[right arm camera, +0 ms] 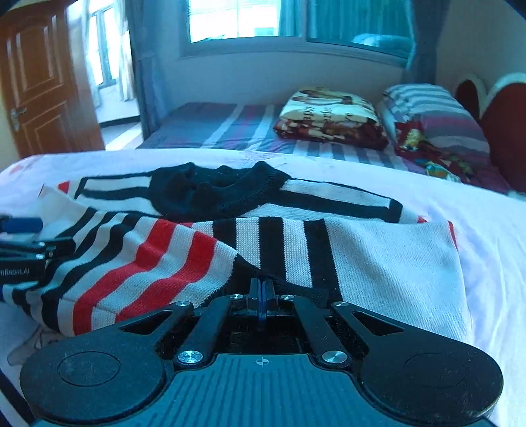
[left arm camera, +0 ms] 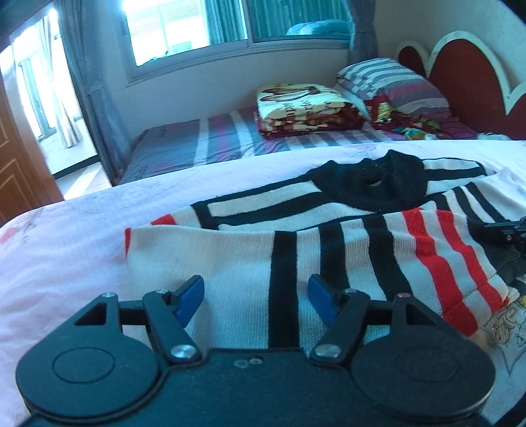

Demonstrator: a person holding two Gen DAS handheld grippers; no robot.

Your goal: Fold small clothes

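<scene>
Bedroom daylight from a wide window falls on a bed covered by a pale pink sheet, with a second bed in purple-and-grey striped bedding beyond it, a brown wooden door at the far left, and a red heart-shaped headboard. On that far bed sit a folded cream-and-maroon printed blanket and a striped pillow. On the pink sheet lies the white knitted sweater with black and red stripes and a black collar, partly folded, its sleeves drawn across the body. The left tool is spread wide just above the sweater's near white edge, holding nothing. The right tool is closed tight on the sweater's near edge, at a black stripe.
</scene>
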